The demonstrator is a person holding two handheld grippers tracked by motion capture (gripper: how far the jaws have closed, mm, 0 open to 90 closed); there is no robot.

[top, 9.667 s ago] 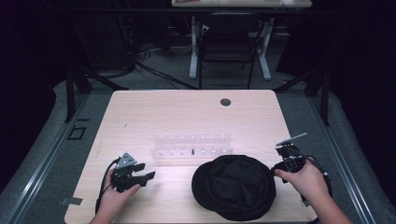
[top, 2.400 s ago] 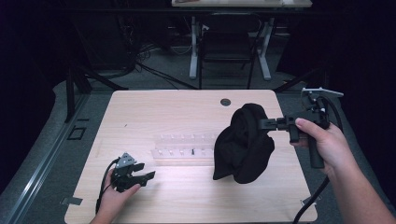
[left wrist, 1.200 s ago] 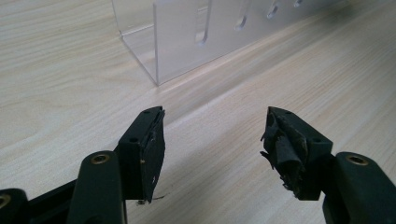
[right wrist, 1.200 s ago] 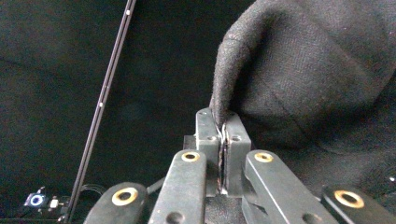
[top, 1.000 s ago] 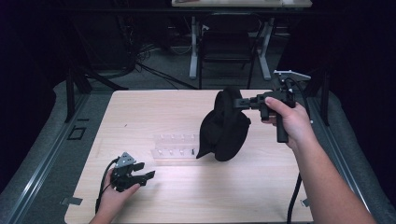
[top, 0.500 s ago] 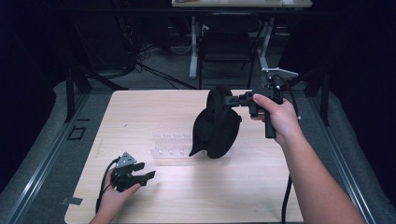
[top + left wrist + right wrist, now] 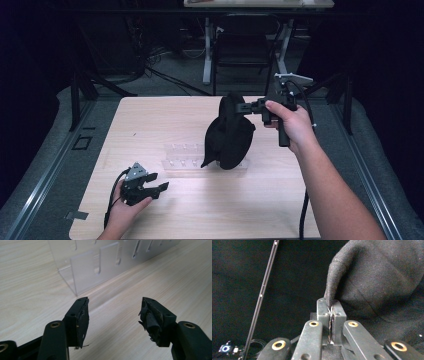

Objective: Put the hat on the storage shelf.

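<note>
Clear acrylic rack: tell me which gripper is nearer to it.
Left. The left gripper rests on the table just short of the clear acrylic rack's end; the right gripper is raised beyond it, holding the black hat.

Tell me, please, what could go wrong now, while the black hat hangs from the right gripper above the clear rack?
1. The right gripper pinches only a thin fold at the edge of the black hat; the cloth may slip out.
2. The hat's lower edge hangs at the clear rack, so a sideways swing might snag or push it. The open left gripper holds nothing steady.
</note>
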